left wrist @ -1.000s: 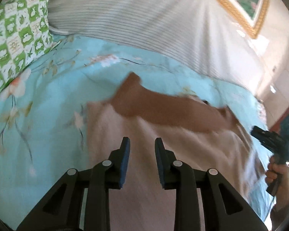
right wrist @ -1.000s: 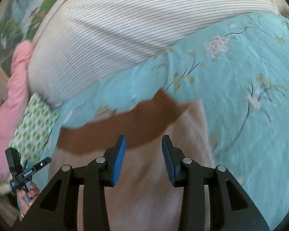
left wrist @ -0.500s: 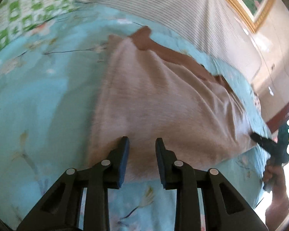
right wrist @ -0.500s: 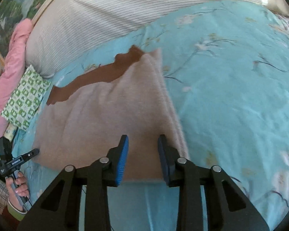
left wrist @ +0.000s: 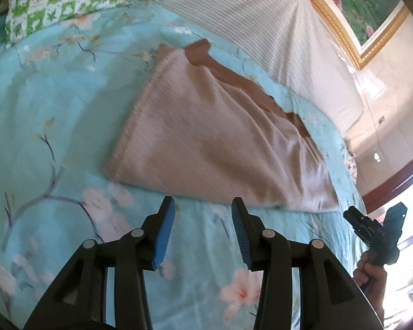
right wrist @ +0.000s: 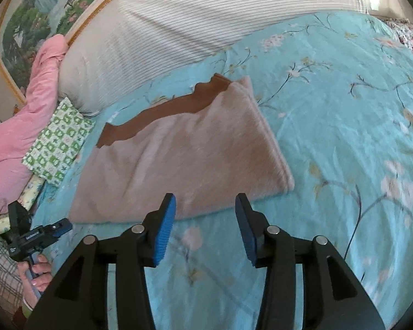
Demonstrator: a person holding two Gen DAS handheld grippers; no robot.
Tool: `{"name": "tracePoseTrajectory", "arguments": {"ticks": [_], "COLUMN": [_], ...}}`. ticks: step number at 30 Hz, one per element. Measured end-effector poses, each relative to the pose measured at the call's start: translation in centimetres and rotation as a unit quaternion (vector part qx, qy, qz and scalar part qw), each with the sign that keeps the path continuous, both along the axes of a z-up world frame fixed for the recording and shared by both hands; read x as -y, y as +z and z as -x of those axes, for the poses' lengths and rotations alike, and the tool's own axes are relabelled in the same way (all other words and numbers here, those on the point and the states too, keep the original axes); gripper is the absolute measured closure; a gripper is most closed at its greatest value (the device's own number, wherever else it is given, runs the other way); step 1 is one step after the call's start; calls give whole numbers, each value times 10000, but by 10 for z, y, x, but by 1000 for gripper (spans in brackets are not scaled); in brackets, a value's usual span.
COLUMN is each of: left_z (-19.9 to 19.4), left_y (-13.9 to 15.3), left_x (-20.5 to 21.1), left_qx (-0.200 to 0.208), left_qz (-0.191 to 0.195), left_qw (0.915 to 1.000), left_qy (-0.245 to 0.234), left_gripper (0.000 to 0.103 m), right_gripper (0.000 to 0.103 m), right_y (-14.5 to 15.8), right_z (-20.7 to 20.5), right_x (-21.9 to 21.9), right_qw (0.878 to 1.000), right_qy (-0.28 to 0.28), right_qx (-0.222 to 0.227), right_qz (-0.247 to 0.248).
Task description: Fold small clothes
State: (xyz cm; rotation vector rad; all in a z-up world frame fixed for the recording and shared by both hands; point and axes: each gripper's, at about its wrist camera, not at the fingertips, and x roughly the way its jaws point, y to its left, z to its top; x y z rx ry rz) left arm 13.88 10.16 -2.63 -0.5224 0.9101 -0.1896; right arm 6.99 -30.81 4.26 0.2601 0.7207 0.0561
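On the floral bedspread [left wrist: 55, 115] | folded beige garment [left wrist: 206, 143] just beyond both grippers | left gripper [left wrist: 203, 206] spread, empty | right gripper [right wrist: 205, 203] spread, empty

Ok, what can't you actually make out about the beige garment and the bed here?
- What kind of garment the beige garment is: folded, and motion-blurred in both views.
- How far the brown layer extends: beige cloth covers most of it.
- The floral bedspread edges: cut off by the fisheye rim.
- The right gripper fingers, left view: small, against window glare.
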Motion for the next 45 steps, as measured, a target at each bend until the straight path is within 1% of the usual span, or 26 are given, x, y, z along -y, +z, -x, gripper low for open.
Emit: {"name": "tracePoseTrajectory", "arguments": {"ticks": [5,6,8,10,13,14,16,18,19,23,27,32,35,36,37,39,40,41,43,45], "left_z": [5,6,8,9,7,5,1,-4,-7,-18,-29,-47,-56,-60,-65,-67,-68,-68,-67,-66], "left_y": [-6,-8,-12,-17,-21,-22,-25,-26,-27,-29,-30,-30,-27,-26,-25,-22,-18,-12,1,18], "left_x": [11,13,16,21,28,28,25,19,17,8,-4,-19,-23,-23,-21,-21,-18,-14,-5,9], "left_qx": [-124,-158,-211,-277,-313,-329,-339,-320,-304,-203,-111,28,92,99,115,119,166,273,499,762], "left_qz": [186,247,522,702,635,679,873,1173,1262,1274,1328,1055,726,617,518,438,385,313,272,315], "left_qw": [9998,9996,9984,9971,9972,9967,9948,9914,9900,9880,9842,9829,9827,9830,9841,9862,9867,9874,9882,9896], "left_qy": [-2,38,79,117,242,290,406,494,547,852,1169,1509,1702,1726,1697,1594,1573,1525,1424,1178], "left_gripper": [56,54,50,42,41,40,35,29,29,29,29,29,37,47,68,88,92,95,96,97], "right_gripper": [55,55,54,53,53,53,53,53,53,53,53,53,53,53,53,53,53,53,53,53], "right_y": [-10,-12,-17,-21,-26,-26,-27,-26,-26,-25,-24,-24,-22,-21,-20,-16,-15,-12,-6,1], "right_z": [16,18,22,24,26,27,27,26,26,25,24,23,18,16,14,8,6,3,-4,-10], "right_x": [-7,-9,-13,-16,-23,-24,-26,-28,-28,-30,-30,-29,-25,-24,-22,-18,-16,-13,-7,-2], "right_qw": [9998,9998,9996,9995,9992,9992,9991,9990,9990,9989,9989,9990,9990,9989,9989,9989,9989,9990,9990,9990], "right_qy": [38,51,81,113,187,201,238,272,279,292,291,290,300,307,311,337,341,341,330,335], "right_qx": [-63,-77,-105,-131,-173,-179,-179,-176,-170,-152,-155,-139,-119,-108,-102,-74,-67,-49,-5,37], "right_qz": [-161,-186,-246,-254,-292,-295,-290,-304,-308,-321,-321,-318,-322,-324,-321,-306,-305,-297,-317,-306]}}
